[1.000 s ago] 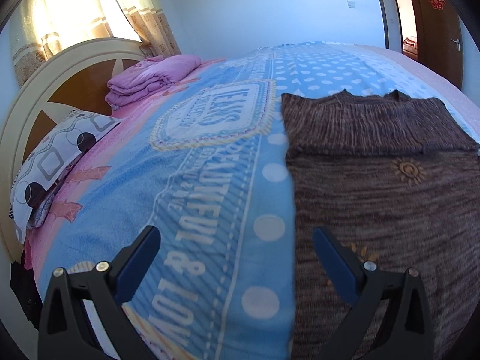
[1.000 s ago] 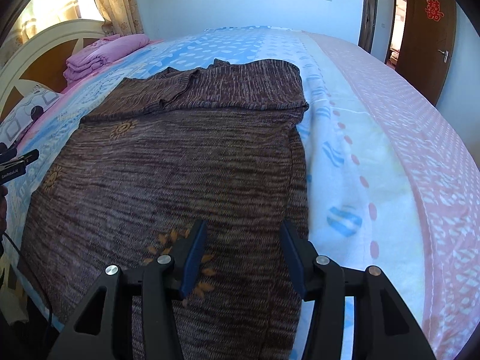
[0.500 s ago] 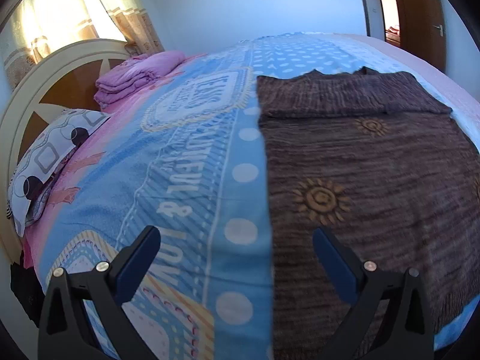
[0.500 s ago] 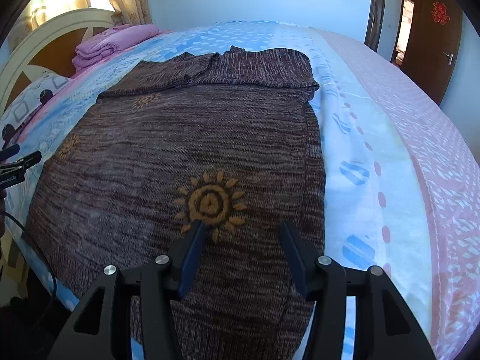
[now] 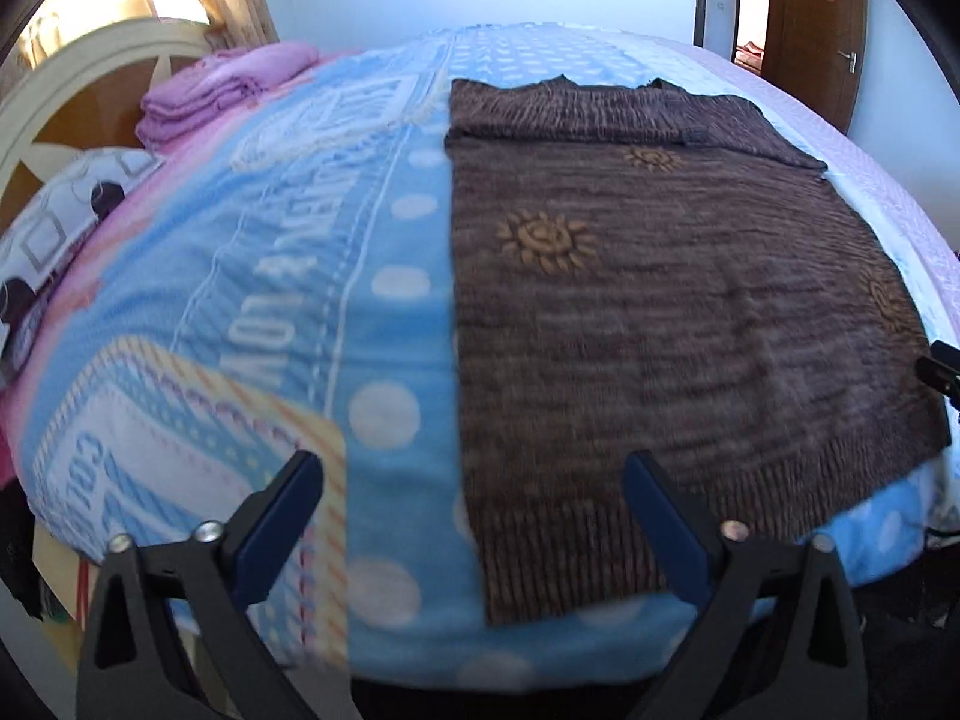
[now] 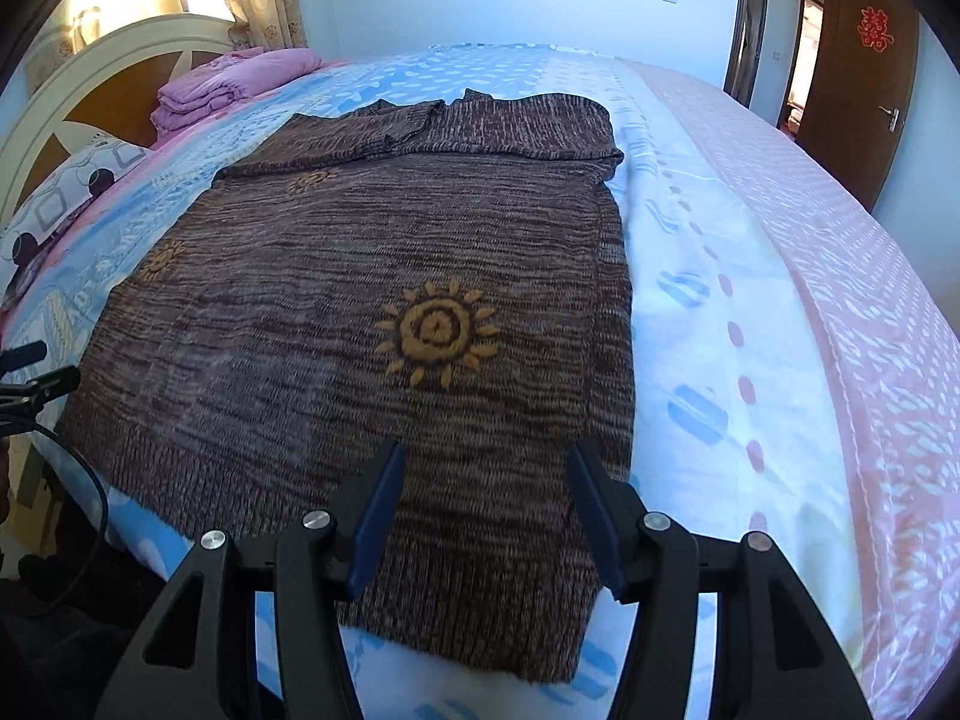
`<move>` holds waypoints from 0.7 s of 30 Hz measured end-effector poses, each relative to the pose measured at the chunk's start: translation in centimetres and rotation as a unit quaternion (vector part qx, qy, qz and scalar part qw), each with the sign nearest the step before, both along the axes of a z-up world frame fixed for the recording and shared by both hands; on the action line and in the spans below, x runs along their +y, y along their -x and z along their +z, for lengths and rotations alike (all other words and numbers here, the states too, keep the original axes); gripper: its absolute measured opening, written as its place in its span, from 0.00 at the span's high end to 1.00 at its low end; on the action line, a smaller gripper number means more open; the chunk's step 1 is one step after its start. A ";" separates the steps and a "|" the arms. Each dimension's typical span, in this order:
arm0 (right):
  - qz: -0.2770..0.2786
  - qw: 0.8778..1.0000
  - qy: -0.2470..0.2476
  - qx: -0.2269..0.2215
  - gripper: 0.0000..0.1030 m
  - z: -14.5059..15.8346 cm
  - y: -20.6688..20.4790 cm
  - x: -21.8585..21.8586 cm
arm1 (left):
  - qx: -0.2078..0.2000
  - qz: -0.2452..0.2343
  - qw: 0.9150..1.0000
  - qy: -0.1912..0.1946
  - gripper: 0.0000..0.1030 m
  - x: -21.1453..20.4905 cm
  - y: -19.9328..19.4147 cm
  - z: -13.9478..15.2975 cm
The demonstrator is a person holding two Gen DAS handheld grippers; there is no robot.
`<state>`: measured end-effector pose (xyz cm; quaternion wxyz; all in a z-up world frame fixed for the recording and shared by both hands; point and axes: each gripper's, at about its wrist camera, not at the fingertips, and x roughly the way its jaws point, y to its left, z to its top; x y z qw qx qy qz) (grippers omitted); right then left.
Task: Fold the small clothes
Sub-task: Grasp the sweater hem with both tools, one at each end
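**Me:** Over the near edge of the bed (image 6: pixel 780 276), both my grippers hang above the hem of the brown sweater (image 6: pixel 372 276). It lies flat on the blue blanket (image 5: pixel 288 312), sleeves already folded across the far end, hem toward me.

**Partner:** Holding anything?

**Me:** Nothing. My left gripper (image 5: pixel 474 516) is wide, its jaws just starting to close, straddling the sweater's left edge with only air between the pads. My right gripper (image 6: pixel 486 510) is about half open above the hem near the right corner — not touching the knit.

**Partner:** So what worries you?

**Me:** 3 things, as I judge it. First, on the left 1 finger sits over blanket and the other over sweater; if I drop straight down I could pinch the fleece along with the knit and drag the bedding up into the fold.

**Partner:** And the right?

**Me:** The right sits inboard of the corner. Grabbing there would leave the corner hanging, so the fold comes out crooked. The knit is 2 layers too — catch only the top 1 and the back stays behind.

**Partner:** Third?

**Me:** The hem lies right at the mattress edge. A loose grip on either side, and the sweater may slide off toward the floor.
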<state>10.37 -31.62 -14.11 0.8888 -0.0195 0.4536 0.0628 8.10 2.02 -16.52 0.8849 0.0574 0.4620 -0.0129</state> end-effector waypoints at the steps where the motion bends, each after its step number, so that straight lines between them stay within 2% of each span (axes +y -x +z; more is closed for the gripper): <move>1: 0.001 1.000 0.001 0.001 0.45 -0.1 0.2 0.1 | 0.003 0.000 1.000 0.006 0.13 0.1 0.4 0.0; 5: 0.006 1.000 0.001 0.004 0.44 -0.2 0.6 0.2 | 0.029 -0.008 0.999 0.044 0.27 0.1 1.4 -0.6; 7: 0.007 1.000 0.001 0.004 0.44 -0.3 0.8 0.2 | 0.038 -0.013 0.997 0.059 0.37 0.0 1.5 -1.0; 10: 0.005 1.000 0.000 0.003 0.44 -0.3 1.0 -0.1 | 0.060 -0.007 0.996 0.071 0.37 0.2 1.3 -2.0; 15: 0.004 1.000 -0.003 0.001 0.44 -0.2 1.1 -0.3 | 0.062 -0.003 0.995 0.074 0.37 0.3 1.0 -2.3; 17: 0.005 1.000 -0.005 0.002 0.44 -0.3 1.0 -0.3 | 0.064 -0.003 0.995 0.083 0.42 0.5 1.0 -2.5; 20: 0.005 1.000 -0.007 0.003 0.44 -0.3 1.1 -0.3 | 0.059 0.000 0.994 0.089 0.67 1.0 1.1 -2.4; 21: 0.004 1.000 -0.009 0.002 0.44 -0.3 1.2 -0.4 | 0.058 -0.005 0.994 0.094 0.83 1.2 1.2 -2.1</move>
